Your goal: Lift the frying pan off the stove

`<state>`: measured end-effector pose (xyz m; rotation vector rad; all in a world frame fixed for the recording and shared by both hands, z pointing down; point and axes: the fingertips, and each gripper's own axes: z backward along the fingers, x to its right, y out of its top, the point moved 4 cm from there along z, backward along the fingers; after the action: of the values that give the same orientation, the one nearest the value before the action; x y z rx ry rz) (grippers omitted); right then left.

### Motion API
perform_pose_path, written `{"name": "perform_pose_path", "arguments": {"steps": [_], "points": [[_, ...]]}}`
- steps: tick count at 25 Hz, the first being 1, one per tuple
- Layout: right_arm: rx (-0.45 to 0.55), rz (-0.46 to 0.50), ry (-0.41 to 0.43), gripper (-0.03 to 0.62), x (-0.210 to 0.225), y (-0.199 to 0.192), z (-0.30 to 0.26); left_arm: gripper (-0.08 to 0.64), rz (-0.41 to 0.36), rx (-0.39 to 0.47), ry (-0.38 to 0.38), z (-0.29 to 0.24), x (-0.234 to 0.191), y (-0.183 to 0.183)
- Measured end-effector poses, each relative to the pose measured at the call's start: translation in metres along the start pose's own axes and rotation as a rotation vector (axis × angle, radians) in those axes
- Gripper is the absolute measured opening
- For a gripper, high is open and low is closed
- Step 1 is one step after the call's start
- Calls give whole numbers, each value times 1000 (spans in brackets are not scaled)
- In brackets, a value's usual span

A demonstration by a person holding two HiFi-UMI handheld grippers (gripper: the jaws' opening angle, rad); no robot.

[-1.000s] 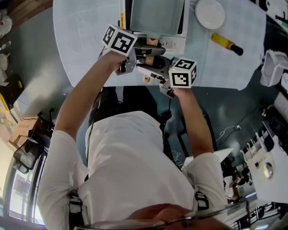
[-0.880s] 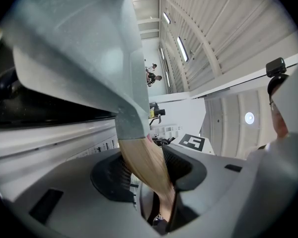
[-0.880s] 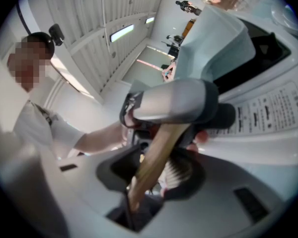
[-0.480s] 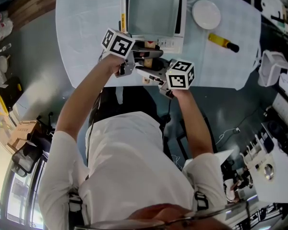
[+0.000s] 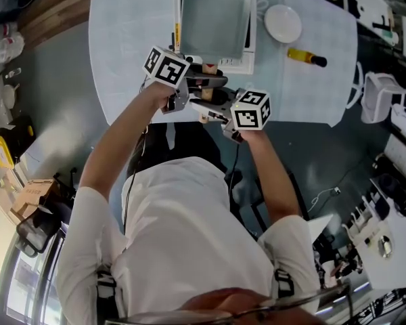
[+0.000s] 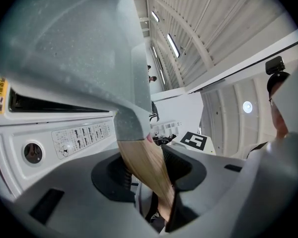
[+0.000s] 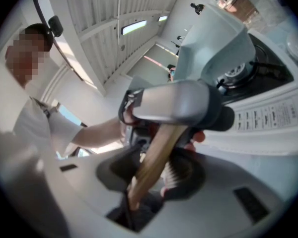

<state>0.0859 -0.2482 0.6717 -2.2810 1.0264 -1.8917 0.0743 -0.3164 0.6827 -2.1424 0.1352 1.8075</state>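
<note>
Both grippers are drawing slightly back from the stove (image 5: 240,63). Left gripper (image 6: 149,171) and right gripper (image 7: 151,175) are each pinching the handle (image 7: 164,143), left nearer the pan (image 5: 213,19), which is hovering ahead over the stove, handle running back toward them.

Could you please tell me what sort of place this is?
Probably a lab or workshop set up for kitchen tasks, not a home: a portable stove and plate sit on a covered table, with cables and equipment benches around it.
</note>
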Motion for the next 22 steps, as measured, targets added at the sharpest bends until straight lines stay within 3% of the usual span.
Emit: {"name": "perform_pose_path", "arguments": {"steps": [13,22], "points": [[29,20,-35,155,-11,2,3,189,-50,-55,-7,-2,15,0],[69,33,-64,156,-68,-31,-36,189,-88,-100,-11,41,48,-53]]}}
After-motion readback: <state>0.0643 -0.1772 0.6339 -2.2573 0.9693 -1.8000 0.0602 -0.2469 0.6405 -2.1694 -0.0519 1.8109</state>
